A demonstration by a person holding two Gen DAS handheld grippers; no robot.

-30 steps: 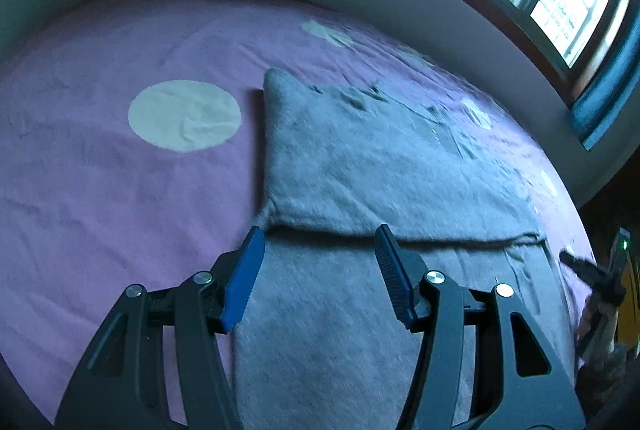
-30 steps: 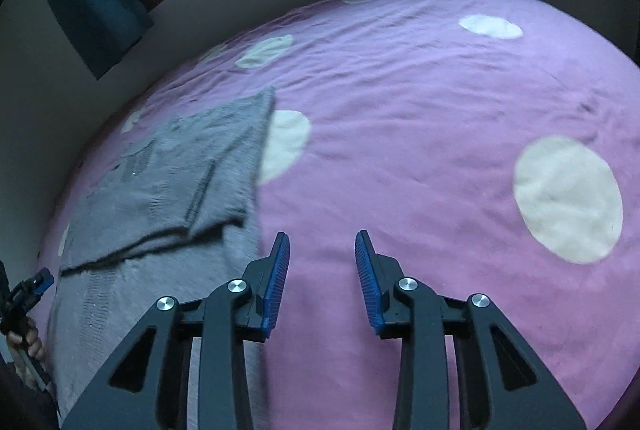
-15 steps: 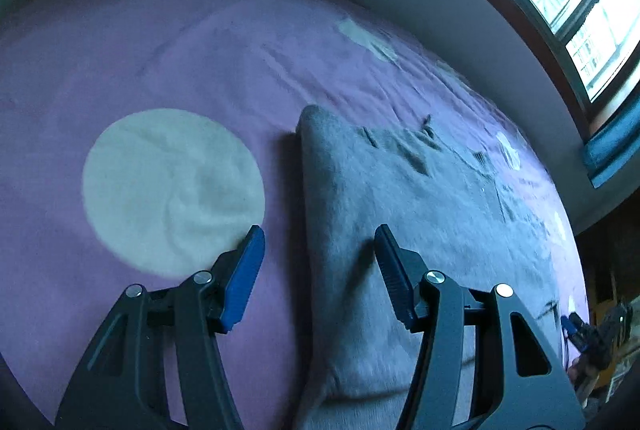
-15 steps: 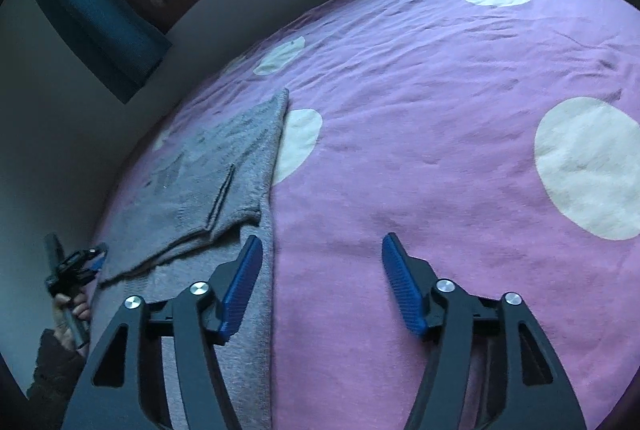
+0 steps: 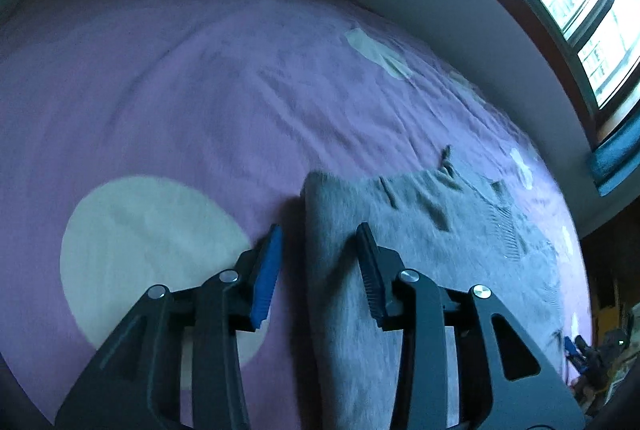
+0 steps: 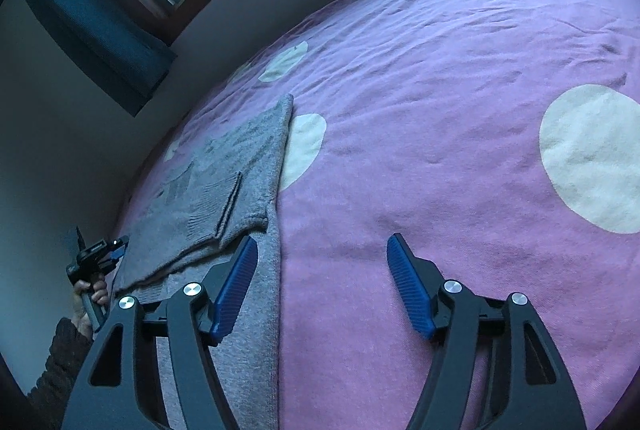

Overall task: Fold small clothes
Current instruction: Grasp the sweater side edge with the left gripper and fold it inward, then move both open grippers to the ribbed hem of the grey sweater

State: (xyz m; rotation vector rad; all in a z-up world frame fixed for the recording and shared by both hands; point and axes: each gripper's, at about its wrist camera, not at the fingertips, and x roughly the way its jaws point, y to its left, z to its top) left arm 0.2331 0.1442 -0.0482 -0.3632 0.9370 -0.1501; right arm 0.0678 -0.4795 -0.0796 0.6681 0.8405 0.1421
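The soft, limp grey sweater (image 5: 420,230) suits a pinch at its folded edge, which the half-open left gripper (image 5: 318,258) straddles; the right gripper (image 6: 322,278) gapes wide, empty.

L tongs (image 5: 318,262) open, straddling grey garment (image 5: 432,254) edge.

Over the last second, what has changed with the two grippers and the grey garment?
The left gripper has moved up along the grey garment toward its far corner, and its jaws have narrowed around that side edge, not yet shut. The right gripper has opened wider beside the garment's edge. Nothing grasped or released. The garment's fold and the purple bedspread are unchanged.
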